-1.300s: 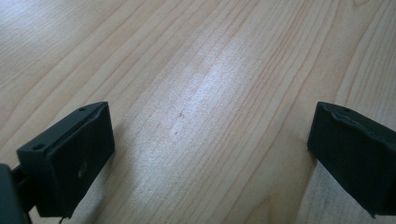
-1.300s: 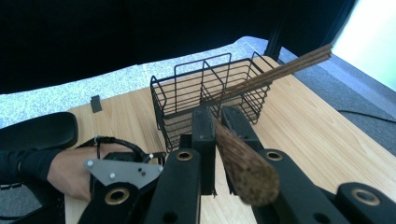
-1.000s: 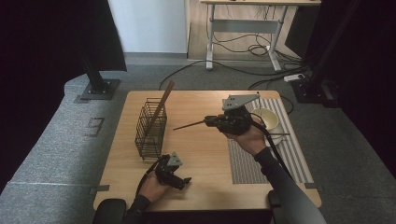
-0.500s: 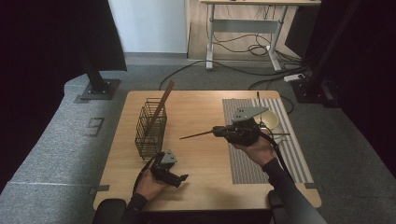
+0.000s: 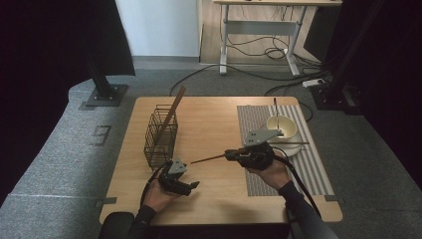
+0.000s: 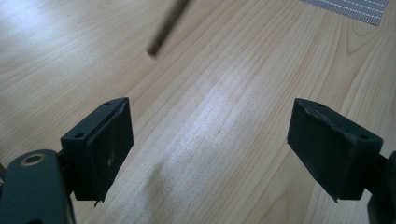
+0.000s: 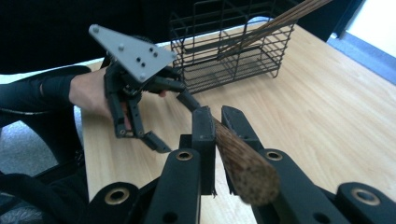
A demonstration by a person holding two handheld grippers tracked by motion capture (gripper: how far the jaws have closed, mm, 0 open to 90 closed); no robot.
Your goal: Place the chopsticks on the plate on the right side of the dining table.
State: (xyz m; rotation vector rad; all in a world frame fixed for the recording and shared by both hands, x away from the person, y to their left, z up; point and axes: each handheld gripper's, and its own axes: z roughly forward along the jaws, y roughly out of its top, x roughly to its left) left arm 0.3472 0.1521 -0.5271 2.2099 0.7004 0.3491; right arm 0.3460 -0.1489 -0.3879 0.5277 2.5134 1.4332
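Right tool (image 5: pixel 234 155), near the middle of the counter (image 5: pixel 214 119), is clenched on a brown chopstick (image 5: pixel 211 159); in the right gripper view the stick (image 7: pixel 243 161) sits pinched between the two jaws. Its long axis runs roughly level, from the tool toward the counter's left side, with the free tip aimed at the left tool (image 5: pixel 191 185) and low past the wire basket (image 5: pixel 160 135). That basket stands near the left edge and already holds another stick leaning up and back. So the basket lies left of and beyond the held stick's tip, and the stick would, I judge, need tipping upright to drop in. The left tool rests by the front edge, nearer the basket, jaws apart and grasping nothing; in the left gripper view only bare wood lies between them, with the stick's tip (image 6: pixel 166 28) blurred above. A bowl (image 5: pixel 281 127) sits on the striped mat (image 5: pixel 259 119) at the right.

Against the earlier frame, the right tool has come down and toward the front edge, away from the bowl. The left jaws have just been closing a little, with nothing between them.
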